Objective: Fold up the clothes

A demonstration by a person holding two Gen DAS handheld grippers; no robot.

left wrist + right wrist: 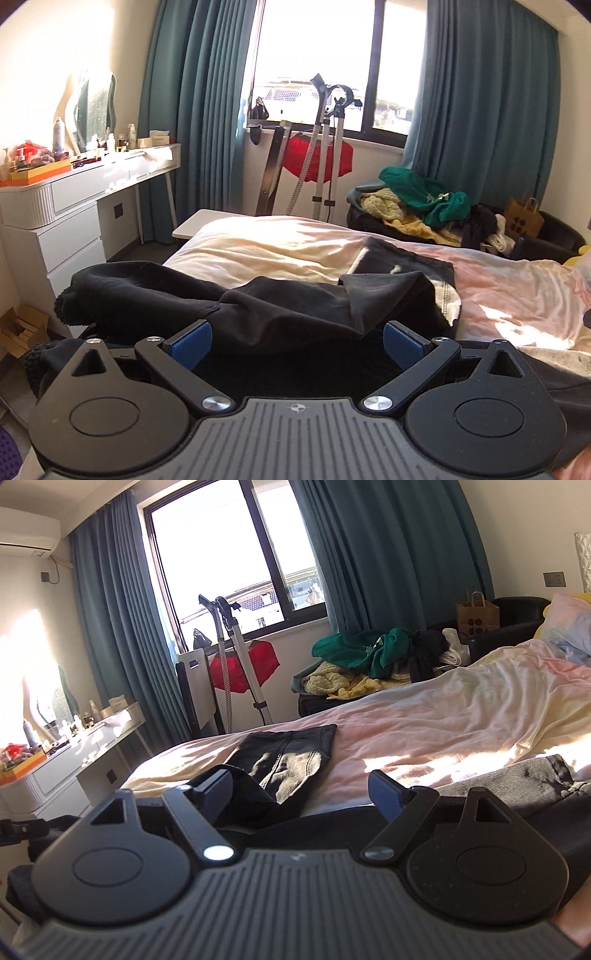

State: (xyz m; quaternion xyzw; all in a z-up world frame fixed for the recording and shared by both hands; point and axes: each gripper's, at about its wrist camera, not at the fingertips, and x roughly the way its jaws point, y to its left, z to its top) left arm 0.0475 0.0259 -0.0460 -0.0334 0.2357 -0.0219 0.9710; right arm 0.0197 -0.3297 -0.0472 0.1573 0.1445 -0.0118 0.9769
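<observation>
Rumpled black sweatshirt (221,306) just ahead of left gripper (297,341), jaws spread wide, empty. Right gripper (301,792) likewise agape; dark jeans (288,757) beyond on bed (443,720). Soft, light, floppy; best pinched at ribbed cuff (64,308) or hem.

The black garment (280,306) is soft matt cloth; the jeans (291,760) are rough faded denim. The bedsheet (443,723) is smooth, wrinkled cotton-like cloth.

Two tongs (297,341) (301,794), one black garment (258,299), one bed (517,291)
</observation>
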